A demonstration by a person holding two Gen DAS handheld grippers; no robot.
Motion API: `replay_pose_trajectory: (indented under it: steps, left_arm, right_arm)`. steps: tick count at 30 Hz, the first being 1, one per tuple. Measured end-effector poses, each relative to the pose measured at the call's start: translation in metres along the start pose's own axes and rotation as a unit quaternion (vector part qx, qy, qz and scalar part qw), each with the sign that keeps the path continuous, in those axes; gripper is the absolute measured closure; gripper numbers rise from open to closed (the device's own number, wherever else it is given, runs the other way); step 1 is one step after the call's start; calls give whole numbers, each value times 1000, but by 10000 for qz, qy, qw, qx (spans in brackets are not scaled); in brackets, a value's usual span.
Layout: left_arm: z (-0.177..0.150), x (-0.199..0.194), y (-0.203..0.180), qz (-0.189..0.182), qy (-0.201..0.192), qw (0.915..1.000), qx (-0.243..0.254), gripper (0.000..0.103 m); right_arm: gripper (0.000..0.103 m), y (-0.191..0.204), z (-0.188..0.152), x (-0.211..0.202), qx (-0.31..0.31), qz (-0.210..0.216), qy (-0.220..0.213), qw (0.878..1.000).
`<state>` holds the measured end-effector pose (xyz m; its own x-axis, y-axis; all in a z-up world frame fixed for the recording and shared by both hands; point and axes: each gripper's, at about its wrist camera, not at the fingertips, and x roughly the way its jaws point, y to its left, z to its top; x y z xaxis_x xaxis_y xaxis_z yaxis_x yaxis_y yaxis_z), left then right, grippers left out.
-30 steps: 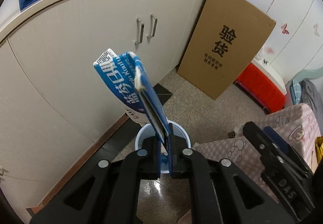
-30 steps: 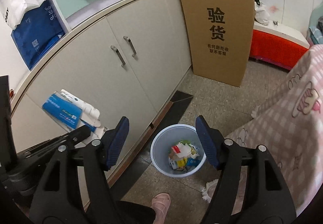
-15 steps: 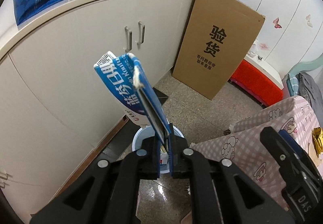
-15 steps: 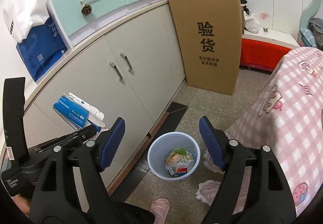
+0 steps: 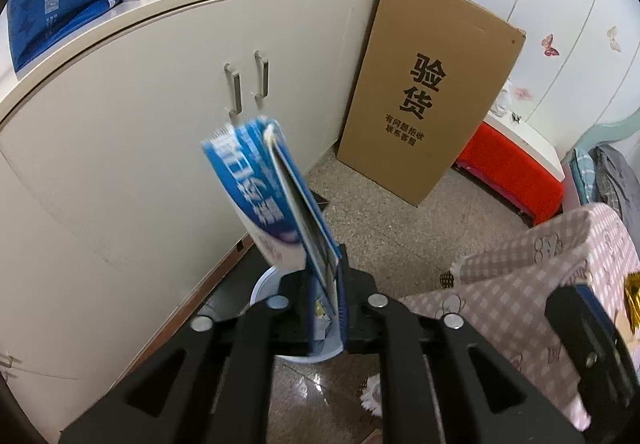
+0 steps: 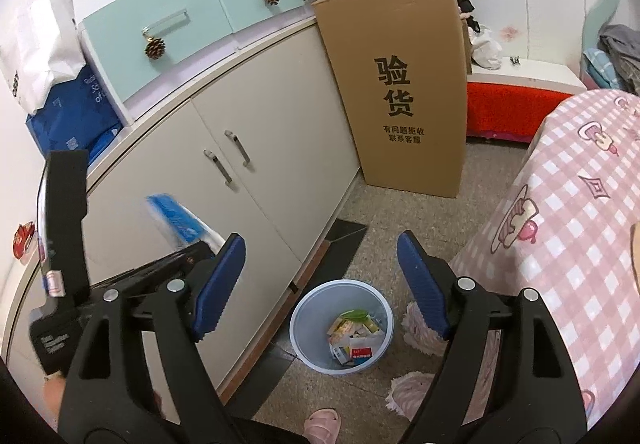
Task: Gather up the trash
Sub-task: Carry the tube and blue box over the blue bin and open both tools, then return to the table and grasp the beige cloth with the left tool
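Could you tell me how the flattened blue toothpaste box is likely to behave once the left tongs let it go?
The box looks like thin, light card; it stands stiffly, so probably won't flop. Flat and wide, it may flutter or catch the bin rim.

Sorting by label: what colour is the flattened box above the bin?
Blue with white lettering, the flattened box shows best in the left wrist view, above the bin.

Left gripper (image 5: 325, 286) jaws just loosening; right gripper (image 6: 320, 276) jaws wide.
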<state>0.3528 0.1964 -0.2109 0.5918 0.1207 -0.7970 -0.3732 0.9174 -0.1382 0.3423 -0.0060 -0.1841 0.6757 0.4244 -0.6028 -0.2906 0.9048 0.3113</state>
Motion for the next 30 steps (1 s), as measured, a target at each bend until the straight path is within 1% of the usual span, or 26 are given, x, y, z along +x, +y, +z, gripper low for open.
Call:
replay_pose_trajectory:
  steps: [1, 2, 4, 6, 8, 10, 12, 15, 16, 17, 19, 20, 21, 22, 23, 25, 27, 28, 30]
  left_arm:
    - [1, 4, -1, 42, 11, 10000, -13, 76]
    - [3, 8, -1, 83, 43, 9999, -40, 60]
    - [4, 17, 0, 109, 131, 9998, -88, 47]
    - [2, 16, -1, 75, 143, 9999, -35, 46]
    - [-1, 12, -2, 72, 94, 9999, 3, 37]
    - [-4, 2, -1, 49, -34, 10000, 13, 34]
    - [-6, -14, 0, 84, -274, 9996, -37, 31]
    - [-6, -46, 2, 141, -799, 9966, -159, 27]
    - [-6, -62, 3, 163, -1063, 9939, -252, 25]
    - [-5, -69, 4, 177, -1201, 9921, -304, 23]
    - [-6, -98, 5, 227, -1718, 9838, -467, 19]
    - [-7, -110, 5, 279, -1966, 9786, -541, 17]
    - [-10, -126, 4, 376, -2263, 9715, -603, 16]
    - [-12, -138, 1, 447, -2445, 9669, -574, 15]
    - [-13, -145, -3, 495, -2511, 9654, -498, 15]
    - [-18, -161, -20, 585, -2610, 9635, -109, 15]
    - [-21, -166, -33, 416, -2419, 9692, 191, 15]
    - [-24, -168, -40, 296, -2288, 9726, 286, 15]
    - [-30, -171, -56, 81, -2103, 9766, 447, 15]
  right_arm:
    - [26, -1, 0, 1, 27, 5, 15, 10000]
    - [26, -3, 0, 2, 53, 10, 26, 10000]
    - [26, -5, -1, 1, 62, -3, 27, 10000]
    - [26, -6, -1, -1, 72, -6, 32, 10000]
    - [26, -6, 0, -5, 100, -7, 23, 9999]
    - [26, -7, 1, -14, 132, 13, -27, 9999]
    - [26, -8, 2, -24, 141, 33, -75, 9999]
    - [26, -10, 3, -47, 182, 68, -206, 9996]
    - [25, -11, 3, -54, 180, 66, -236, 9995]
    - [25, -13, 4, -64, 180, 62, -280, 9994]
    - [25, -16, 3, -79, 199, 63, -363, 9991]
    - [24, -17, 3, -87, 208, 58, -401, 9990]
    - [24, -21, 3, -98, 217, 47, -450, 9987]
    - [24, -23, 3, -106, 222, 16, -510, 9984]
    - [24, -25, 3, -112, 227, -9, -551, 9982]
    - [23, -32, 2, -128, 279, -65, -636, 9976]
    - [23, -40, 1, -143, 330, -151, -748, 9965]
    - [23, -44, 0, -148, 338, -193, -778, 9962]
    - [23, -56, -2, -161, 399, -283, -826, 9954]
